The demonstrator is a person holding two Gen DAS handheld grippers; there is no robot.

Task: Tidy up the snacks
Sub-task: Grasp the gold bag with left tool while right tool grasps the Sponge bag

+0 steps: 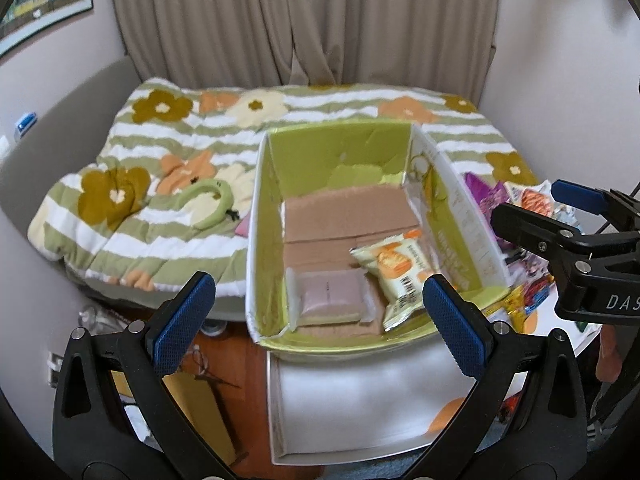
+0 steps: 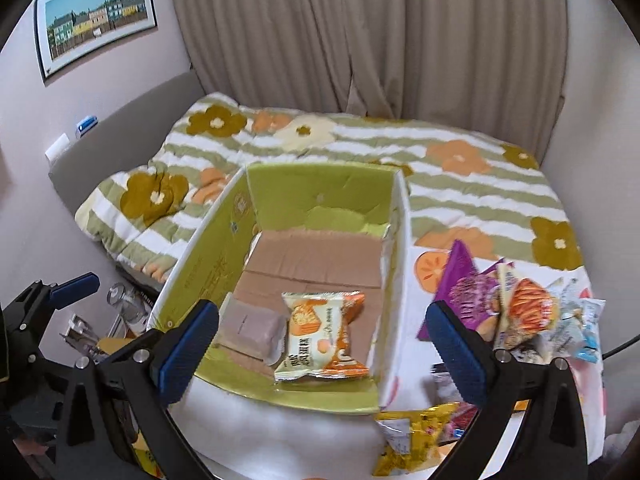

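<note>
An open cardboard box with green inner walls sits on the bed. On its floor lie a pinkish clear-wrapped packet and an orange-and-cream snack pack, side by side. My left gripper is open and empty, above the box's near edge. My right gripper is open and empty, above the near end of the box. It also shows in the left wrist view. A pile of loose snack packs lies right of the box, and a yellow pack lies near its front corner.
A floral striped quilt covers the bed. A green headband lies left of the box. Curtains hang behind. A white box flap hangs down in front. Clutter sits on the wooden floor at left.
</note>
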